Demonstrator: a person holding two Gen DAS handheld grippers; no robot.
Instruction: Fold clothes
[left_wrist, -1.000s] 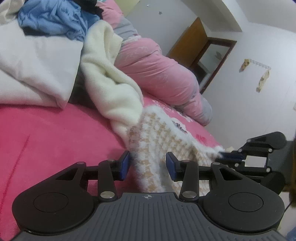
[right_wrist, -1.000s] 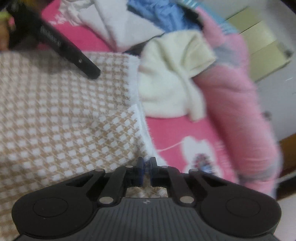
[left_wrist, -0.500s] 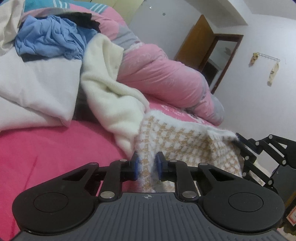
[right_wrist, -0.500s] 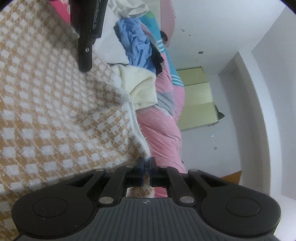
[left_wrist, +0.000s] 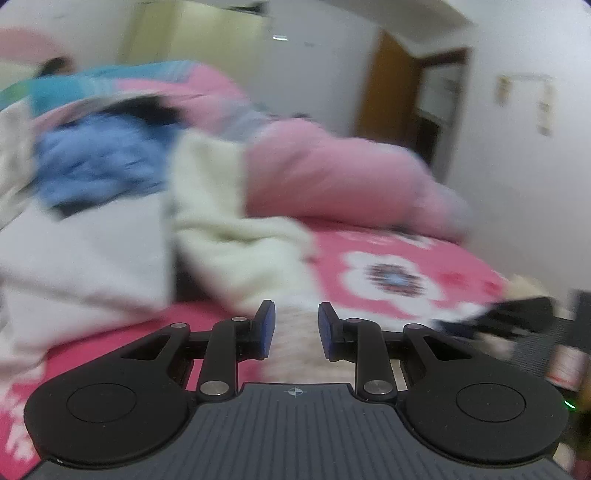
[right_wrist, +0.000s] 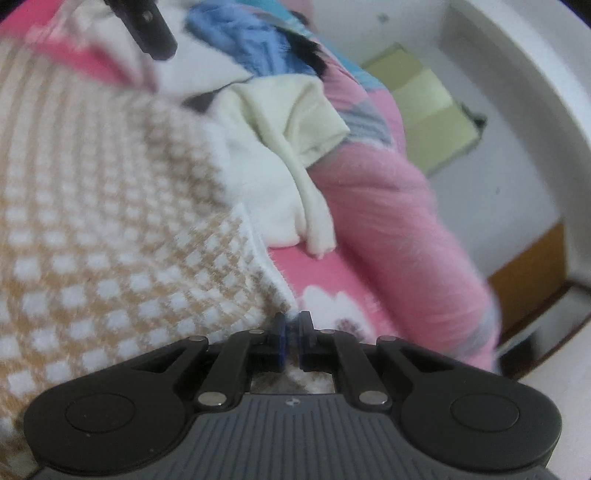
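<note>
Much of the left wrist view is smeared by motion blur, so the pile of clothes at the head of the bed (left_wrist: 369, 236) is seen only as soft patches: a blue garment (left_wrist: 96, 158), a cream fleece (left_wrist: 236, 236) and a pink duvet (left_wrist: 332, 177). The checked sweater (right_wrist: 110, 229) is cut off at the left and bottom edges of the right wrist view, and only a pale, blurred strip of it is made out between the fingers of the left hand-held gripper (left_wrist: 293, 330).

The right hand-held gripper (right_wrist: 290, 341) is seen clamped almost fully closed on the white-trimmed edge of the checked sweater, which spreads up and to the left from its pads over the pink bedsheet. The left hand-held gripper is held partly open, its blue pads standing clear on either side of the cloth; whether the fabric is touched cannot be told.

Half a second ago the left pads were pinched close on the sweater; now they are parted. The right grip is unchanged. The right wrist view, rolled sideways before, is now turned back toward level.
</note>
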